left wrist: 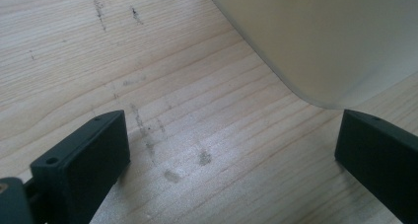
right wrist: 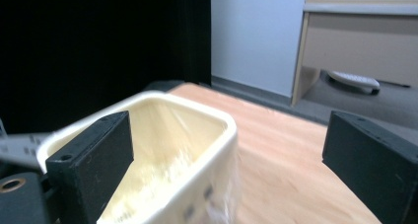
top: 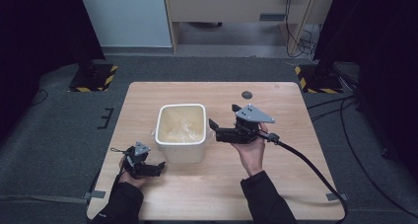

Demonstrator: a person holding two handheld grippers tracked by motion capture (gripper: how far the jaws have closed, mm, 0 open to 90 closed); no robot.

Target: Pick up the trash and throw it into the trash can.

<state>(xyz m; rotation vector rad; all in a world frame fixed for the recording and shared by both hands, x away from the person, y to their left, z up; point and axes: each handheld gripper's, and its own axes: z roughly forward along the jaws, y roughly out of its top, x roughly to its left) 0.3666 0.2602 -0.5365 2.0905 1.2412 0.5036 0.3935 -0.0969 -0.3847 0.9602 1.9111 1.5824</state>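
A cream plastic tub is standing upright near the middle of a wooden table, and we are seeing something clear and crinkled, perhaps plastic wrap, lying inside it. In the right gripper view the tub is looming just ahead, its rim blurred.

The right gripper is hovering just beside the tub's right wall, its black jaws pointing toward the tub and standing wide apart with nothing between them. A hand is cradling it from below, a thick black cable is trailing off toward the table's near right corner, and a grey three-cornered plate is sitting on top.

The left gripper is resting low on the table by the tub's near left corner, held in the person's other hand. In the left gripper view we are looking down at scuffed wood grain between two jaws spread wide and gripping nothing, with the tub's pale wall curving in at the upper right.

A small dark disc is set in the tabletop near the far edge. Beyond the table, grey carpet is stretching out to dark stands with yellow-and-black striped bases.
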